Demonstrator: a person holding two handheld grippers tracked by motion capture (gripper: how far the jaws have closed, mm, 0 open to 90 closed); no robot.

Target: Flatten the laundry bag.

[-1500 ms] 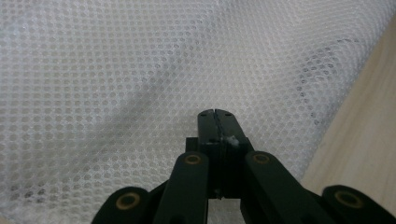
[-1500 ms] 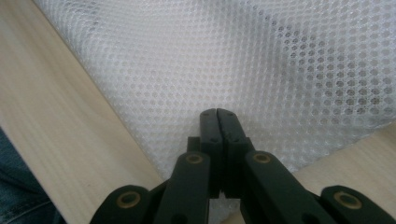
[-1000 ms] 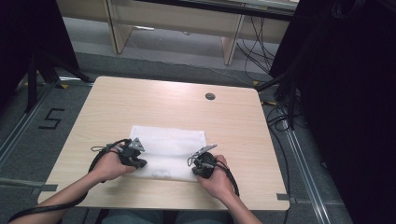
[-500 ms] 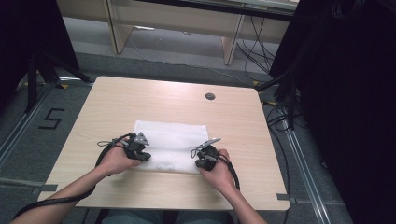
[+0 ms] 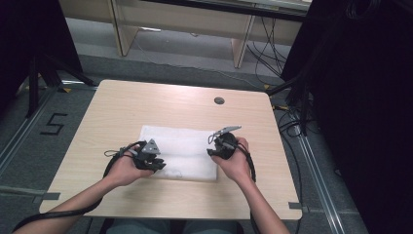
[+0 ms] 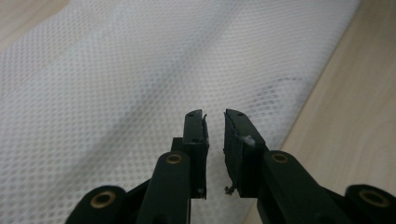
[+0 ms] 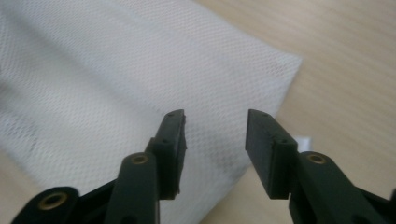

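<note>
High view: white mesh cloth flat on counter, nearer front edge than back. Left tool over cloth's front-left corner, jaws nearly closed, narrow gap, nothing pinched. Right tool at cloth's right edge, jaws spread, empty.

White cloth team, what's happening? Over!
Left gripper open a crack, right gripper open wide. White mesh cloth flat on table, ungripped. Nothing in the way.

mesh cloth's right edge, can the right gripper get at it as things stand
Probably yes. The right gripper hangs over the cloth edge with its jaws apart, and nothing lies between them and the mesh. The left gripper is off at the other end.
</note>
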